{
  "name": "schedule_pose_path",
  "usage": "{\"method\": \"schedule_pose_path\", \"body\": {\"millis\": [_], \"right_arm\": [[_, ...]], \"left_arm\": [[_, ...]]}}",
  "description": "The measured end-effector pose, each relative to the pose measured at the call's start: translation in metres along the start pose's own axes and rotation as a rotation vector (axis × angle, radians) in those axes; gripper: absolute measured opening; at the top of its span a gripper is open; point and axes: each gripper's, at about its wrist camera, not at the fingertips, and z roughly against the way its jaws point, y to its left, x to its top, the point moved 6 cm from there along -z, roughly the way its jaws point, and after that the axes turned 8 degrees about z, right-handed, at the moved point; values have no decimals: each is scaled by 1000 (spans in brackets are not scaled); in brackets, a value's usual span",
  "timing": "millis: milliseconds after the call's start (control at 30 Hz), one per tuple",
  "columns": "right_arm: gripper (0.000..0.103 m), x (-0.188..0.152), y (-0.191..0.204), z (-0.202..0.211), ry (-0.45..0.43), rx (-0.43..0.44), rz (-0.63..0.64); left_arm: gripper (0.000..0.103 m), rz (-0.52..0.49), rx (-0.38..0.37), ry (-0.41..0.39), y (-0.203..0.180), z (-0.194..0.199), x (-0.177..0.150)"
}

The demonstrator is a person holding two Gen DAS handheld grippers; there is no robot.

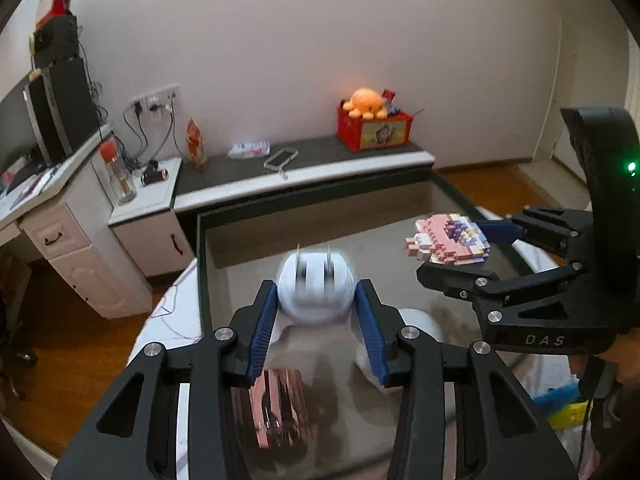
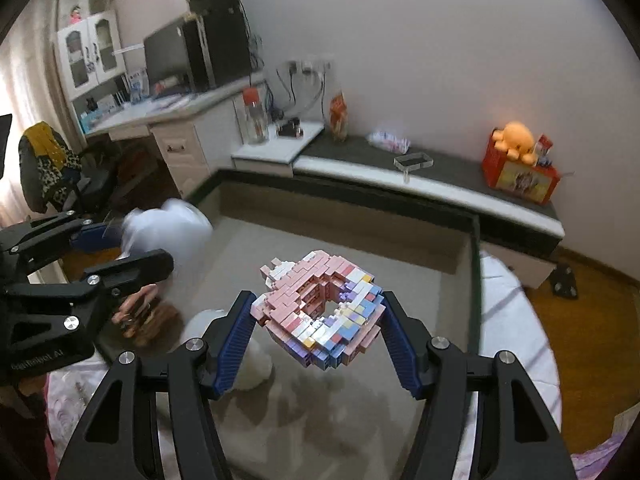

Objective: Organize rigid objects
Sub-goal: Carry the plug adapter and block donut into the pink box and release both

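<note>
Pink-and-pastel toy-brick ring [image 2: 320, 312] sits between the blue ribbed pads [image 2: 234, 348] of your right gripper [image 2: 318, 334], pinched at both sides and held in the air above the grey-lined, dark-rimmed tray [image 2: 476, 240]. Your left gripper [image 1: 316, 320] clamps a blurred white rounded plug adapter [image 1: 316, 288], its prongs facing away from you, likewise over the tray. Both grippers tilt downward, side by side. Below them lie a rose-gold object [image 1: 280, 408] and a white rounded piece [image 2: 252, 360].

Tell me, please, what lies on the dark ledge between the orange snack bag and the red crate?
A white wrapped packet and a clear phone case; both wrist views show them on the ledge between the snack bag and red crate.
</note>
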Motion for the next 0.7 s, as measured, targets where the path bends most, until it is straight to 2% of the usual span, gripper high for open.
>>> {"method": "schedule_pose_path", "body": {"millis": [67,233,267,300,333,367,400,467,600,700], "right_arm": [[64,0,-2,-11,20,0,2],[64,-3,-7,-23,52,6,-19],[65,-3,-8,-23,53,1,-24],[67,-5,-9,-22,48,-2,-30],[77,-5,-10,-20,45,-5,-36],[83,-5,-11,-17,39,-9,-43],[83,-4,-12,-14,33,-13,-47],[83,-5,-12,-3,17,-18,-47],[83,-7,-6,25,-22,-35,-50],[83,-10,1,47,-52,-49,-51]], "left_arm": [[24,3,-2,13,1,-9,-1],[26,11,17,39,7,-24,-8],[29,16,20,37,8,-22,-10],[36,29,17,35,10,-20,-11],[43,42,16,33,11,-16,-12],[60,51,19,14,12,-10,-12],[72,50,31,-6,14,-2,-13],[76,49,43,-42,15,14,-15],[92,78,41,-90,14,50,-21],[96,87,42,-117,9,74,-29]]}}
